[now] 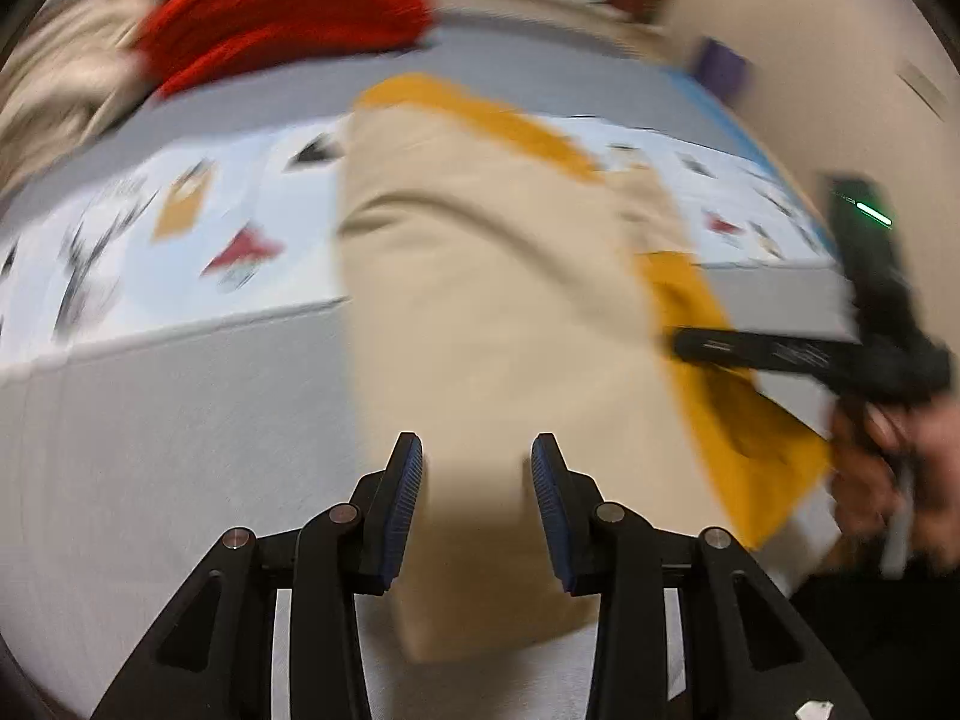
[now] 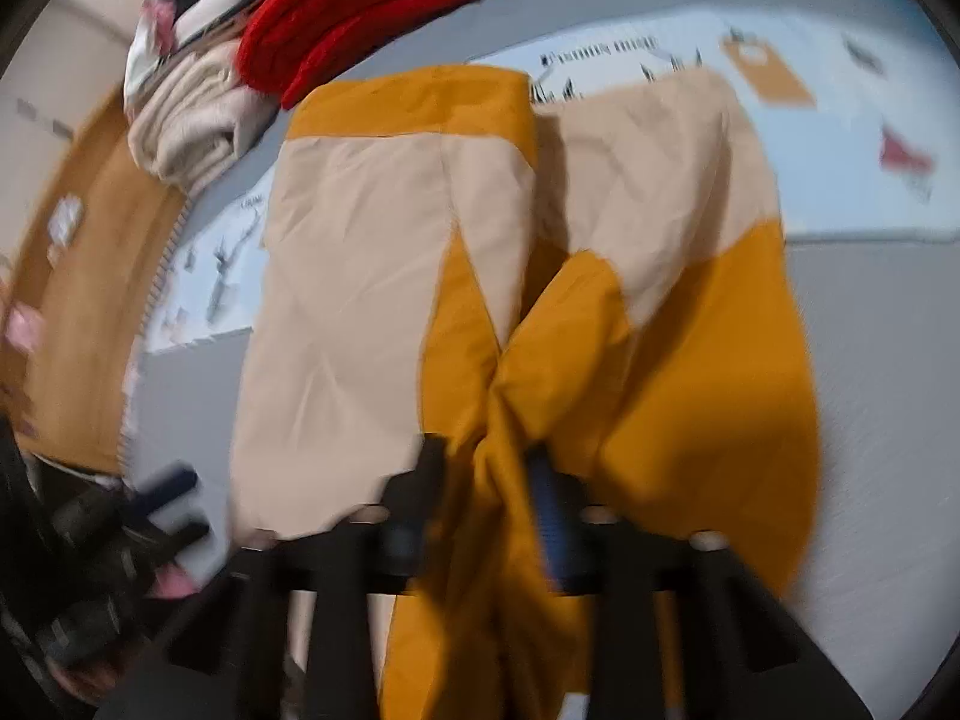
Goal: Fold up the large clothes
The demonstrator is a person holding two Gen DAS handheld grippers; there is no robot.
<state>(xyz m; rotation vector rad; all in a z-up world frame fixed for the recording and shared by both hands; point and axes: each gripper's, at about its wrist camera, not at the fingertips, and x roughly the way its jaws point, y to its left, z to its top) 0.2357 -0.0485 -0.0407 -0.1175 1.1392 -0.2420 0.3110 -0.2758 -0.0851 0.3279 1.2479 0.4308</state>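
With the right gripper (image 2: 486,474) clamping the garment (image 2: 660,360), my left gripper (image 1: 477,468) stood open, needing closure before folding.

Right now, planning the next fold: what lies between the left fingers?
Beige cloth of the garment runs through the gap between the left fingers, with neither finger visibly pressing it. The left wrist view shows this.

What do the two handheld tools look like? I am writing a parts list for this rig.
The left tool has black angular linkage arms with round silver pivot pins and two fingers faced with dark blue ribbed pads. The right tool is built the same, black with a blue pad, though blurred. Seen from the left wrist, its black body carries a small green light.
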